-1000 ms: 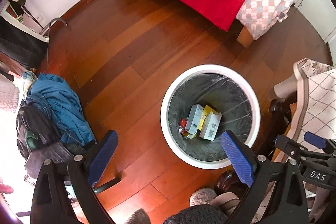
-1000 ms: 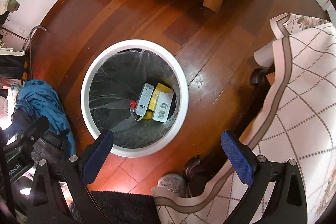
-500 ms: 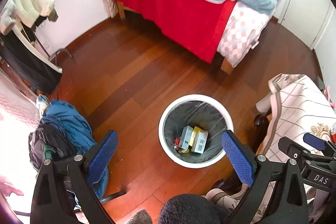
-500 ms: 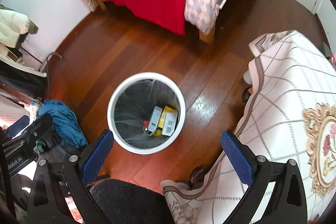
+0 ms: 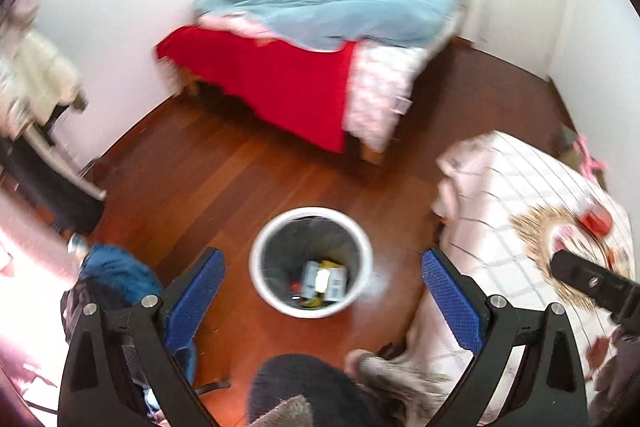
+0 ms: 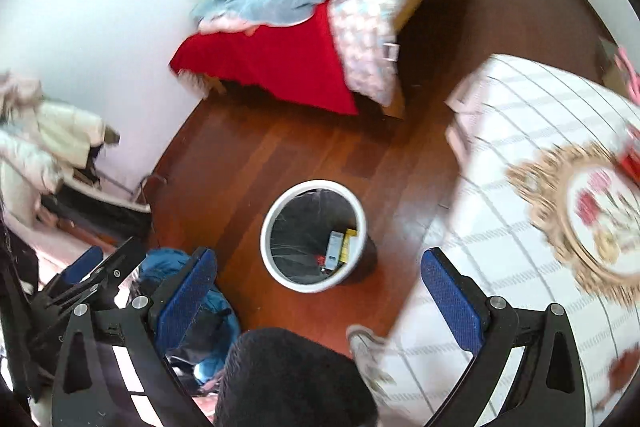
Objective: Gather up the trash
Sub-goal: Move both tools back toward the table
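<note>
A white round trash bin [image 5: 262,283] with a dark liner stands on the wooden floor; it also shows in the right wrist view [image 6: 267,255]. Several small boxes of trash [image 5: 322,281] lie at its bottom, seen too in the right wrist view [image 6: 340,247]. My left gripper [image 5: 322,291] is open and empty, high above the bin. My right gripper [image 6: 318,287] is open and empty, also high above it. A red item [image 5: 596,221] lies on the covered table at the right, blurred.
A table with a white checked cloth [image 6: 520,187] stands at the right. A bed with red and blue covers [image 5: 320,47] is at the back. A blue clothes heap [image 5: 116,275] lies at the left. A coat rack [image 6: 48,147] stands by the wall.
Both grippers have risen well away from the bin, which now looks much smaller. More of the bed, walls and table top has come into view. Both stay open.
</note>
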`<action>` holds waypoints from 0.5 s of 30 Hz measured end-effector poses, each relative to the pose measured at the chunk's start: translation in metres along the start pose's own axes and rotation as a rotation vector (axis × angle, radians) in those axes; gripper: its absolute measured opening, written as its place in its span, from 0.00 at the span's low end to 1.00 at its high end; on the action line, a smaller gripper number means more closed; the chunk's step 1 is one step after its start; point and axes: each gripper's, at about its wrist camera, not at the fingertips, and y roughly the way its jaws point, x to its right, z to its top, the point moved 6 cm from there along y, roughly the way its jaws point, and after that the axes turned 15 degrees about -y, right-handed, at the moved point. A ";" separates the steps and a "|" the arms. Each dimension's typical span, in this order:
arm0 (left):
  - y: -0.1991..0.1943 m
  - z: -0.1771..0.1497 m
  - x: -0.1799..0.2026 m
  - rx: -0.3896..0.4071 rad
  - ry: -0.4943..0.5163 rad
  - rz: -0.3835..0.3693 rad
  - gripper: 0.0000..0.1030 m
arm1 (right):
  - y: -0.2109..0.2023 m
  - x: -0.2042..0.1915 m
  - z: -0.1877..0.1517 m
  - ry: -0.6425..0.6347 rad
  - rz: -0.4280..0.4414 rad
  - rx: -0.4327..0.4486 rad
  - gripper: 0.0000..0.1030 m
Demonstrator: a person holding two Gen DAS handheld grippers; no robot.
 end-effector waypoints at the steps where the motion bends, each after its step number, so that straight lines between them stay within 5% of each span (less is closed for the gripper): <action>1: 0.004 -0.007 0.019 -0.015 0.029 -0.015 0.98 | -0.012 0.019 -0.006 0.031 -0.021 0.001 1.00; 8: 0.040 -0.078 0.178 -0.158 0.247 -0.142 0.98 | -0.102 0.190 -0.068 0.281 -0.262 -0.009 1.00; 13: 0.072 -0.131 0.281 -0.237 0.400 -0.165 0.98 | -0.147 0.313 -0.136 0.473 -0.408 -0.046 0.99; 15: 0.087 -0.150 0.313 -0.279 0.445 -0.171 0.98 | -0.154 0.353 -0.154 0.521 -0.435 -0.059 0.86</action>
